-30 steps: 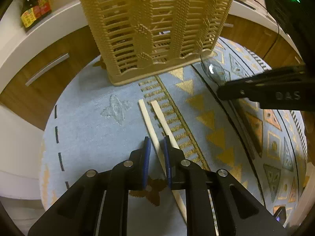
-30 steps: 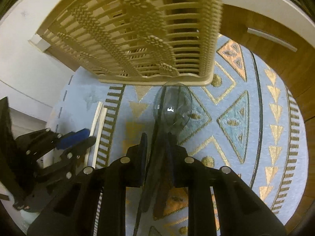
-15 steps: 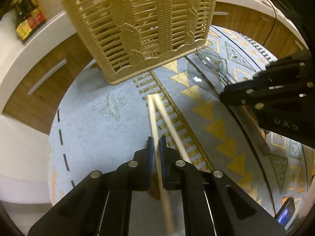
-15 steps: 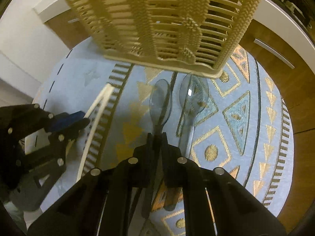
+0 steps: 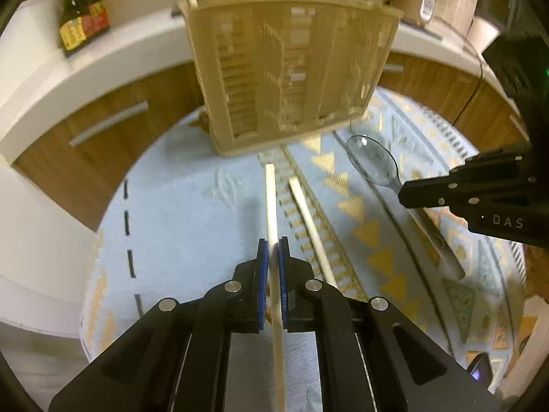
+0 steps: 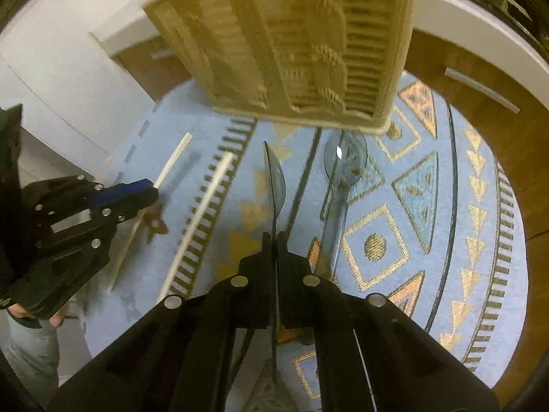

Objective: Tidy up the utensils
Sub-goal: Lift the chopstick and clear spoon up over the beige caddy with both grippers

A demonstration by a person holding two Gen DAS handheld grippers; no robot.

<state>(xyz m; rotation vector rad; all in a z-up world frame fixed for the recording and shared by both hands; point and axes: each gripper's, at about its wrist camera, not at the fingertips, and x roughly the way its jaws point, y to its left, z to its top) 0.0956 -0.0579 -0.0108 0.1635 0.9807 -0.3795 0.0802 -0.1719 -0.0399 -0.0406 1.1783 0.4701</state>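
My left gripper (image 5: 273,243) is shut on a pale wooden chopstick (image 5: 270,202) and holds it above the mat; it also shows in the right wrist view (image 6: 151,190). A second chopstick (image 5: 310,226) lies on the mat beside it. My right gripper (image 6: 274,237) is shut on a clear plastic spoon (image 6: 273,178), turned on edge and lifted. A second clear spoon (image 6: 343,168) lies on the mat to its right. The beige slotted utensil basket (image 5: 288,68) stands ahead of both grippers, with utensils sticking out of its top.
A round blue and gold patterned mat (image 5: 178,213) covers the table. A wooden cabinet with white top (image 5: 103,79) curves behind it. A dark bottle (image 5: 82,17) stands on the counter at left. A black device (image 5: 514,58) is at right.
Both grippers closed on their utensils and lifted them off the mat: the left took a chopstick, the right took a spoon and turned it on edge. Both drew back from the basket.
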